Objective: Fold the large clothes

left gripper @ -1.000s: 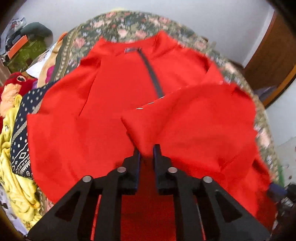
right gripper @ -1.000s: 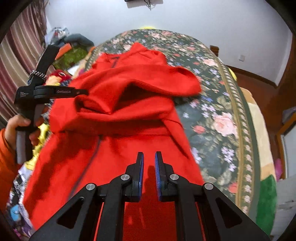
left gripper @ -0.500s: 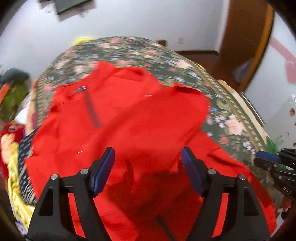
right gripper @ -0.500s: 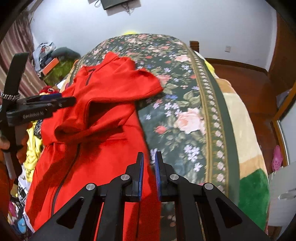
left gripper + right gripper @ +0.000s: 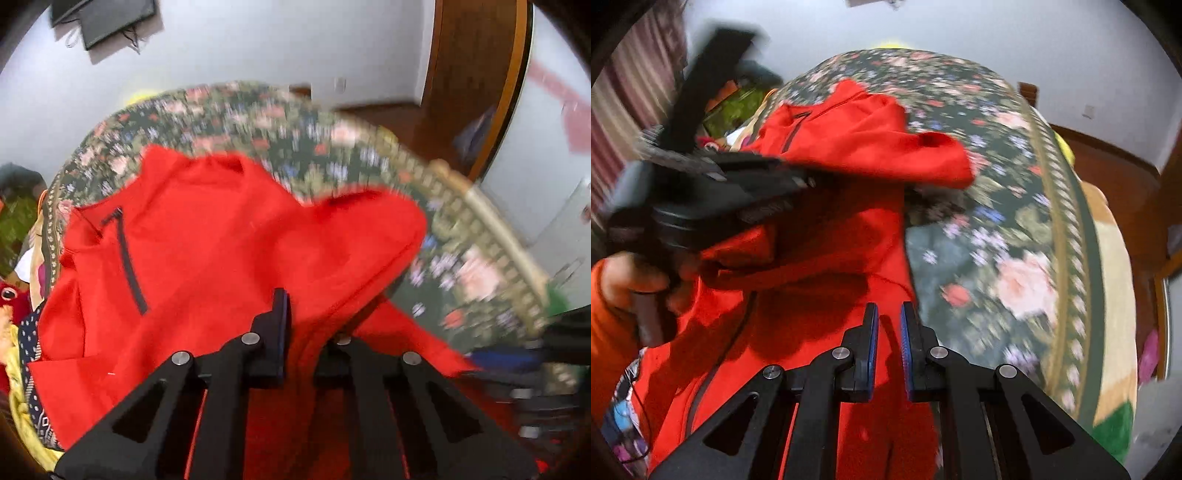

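Red jacket (image 5: 207, 258) spread over a bed with a flowered bedspread (image 5: 280, 125), collar end far ahead of the left claw (image 5: 301, 325), dark zipper (image 5: 129, 258) running up ahead and to the left of it. Left claw clenched on a fold of the red jacket: cloth bunched between the two black fingers, the right-hand one mostly buried under the fabric, only the left finger (image 5: 279, 314) in plain sight. A raised flap of the jacket lifted ahead and to the right of that claw, shading the bedspread beneath. Much blur in both views. Right claw (image 5: 888, 325) nearly closed, a narrow gap between the blue pads (image 5: 874, 332), red cloth showing through the gap; cannot tell whether any fabric is pinched there. Lower part of the jacket (image 5: 827, 295) lying directly under and ahead of the right claw, its far edge draped toward the flowered bedspread (image 5: 1015, 206) to the right. Up and to the left of the right claw, the other claw (image 5: 798, 177) seen from the side, held by a hand (image 5: 635, 280) in an orange sleeve. Heap of other clothes (image 5: 14, 332) off to the far left of the left claw.
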The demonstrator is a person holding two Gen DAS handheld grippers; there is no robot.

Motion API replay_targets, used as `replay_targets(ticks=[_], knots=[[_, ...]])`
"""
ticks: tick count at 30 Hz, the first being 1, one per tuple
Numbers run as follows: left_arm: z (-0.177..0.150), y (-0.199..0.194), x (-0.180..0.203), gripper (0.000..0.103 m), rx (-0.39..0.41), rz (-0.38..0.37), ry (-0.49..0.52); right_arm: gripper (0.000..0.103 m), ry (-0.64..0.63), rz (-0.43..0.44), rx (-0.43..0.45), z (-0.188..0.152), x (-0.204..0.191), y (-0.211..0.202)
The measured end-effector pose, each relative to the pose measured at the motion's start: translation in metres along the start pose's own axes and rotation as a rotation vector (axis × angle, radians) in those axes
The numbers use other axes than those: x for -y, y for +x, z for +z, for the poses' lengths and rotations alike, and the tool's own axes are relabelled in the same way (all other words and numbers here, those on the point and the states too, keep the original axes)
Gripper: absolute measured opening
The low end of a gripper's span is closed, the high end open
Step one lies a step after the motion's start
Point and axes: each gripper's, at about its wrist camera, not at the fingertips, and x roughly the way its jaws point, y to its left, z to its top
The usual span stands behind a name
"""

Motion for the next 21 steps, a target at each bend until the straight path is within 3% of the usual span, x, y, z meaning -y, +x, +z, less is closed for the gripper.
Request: replay_targets(ticks=[5,8,12,18,21], knots=[[0.002,-0.057,-0.045,0.006,0.111,-0.018,-0.103,0.008,-0.168,-0.028,0.026,0.018,-0.029,0.014],[-0.006,-0.081,-0.077,0.006,0.15,0.013,-0.151,0.008,-0.263,-0.143,-0.025,0.024,-0.045,0.04],[-0.025,-0.099,-0.117,0.006,0.152,0.095,-0.202,0.008,-0.347,-0.324,-0.079,0.023,-0.053,0.075],[-0.077,-0.126,-0.178,0.006,0.147,0.157,-0.335,0.007,-0.373,-0.437,-0.054,0.017,-0.049,0.081],[-0.113,-0.131,-0.198,0.006,0.116,0.139,-0.396,0.009,-0.353,-0.463,-0.044,0.016,-0.044,0.078]])
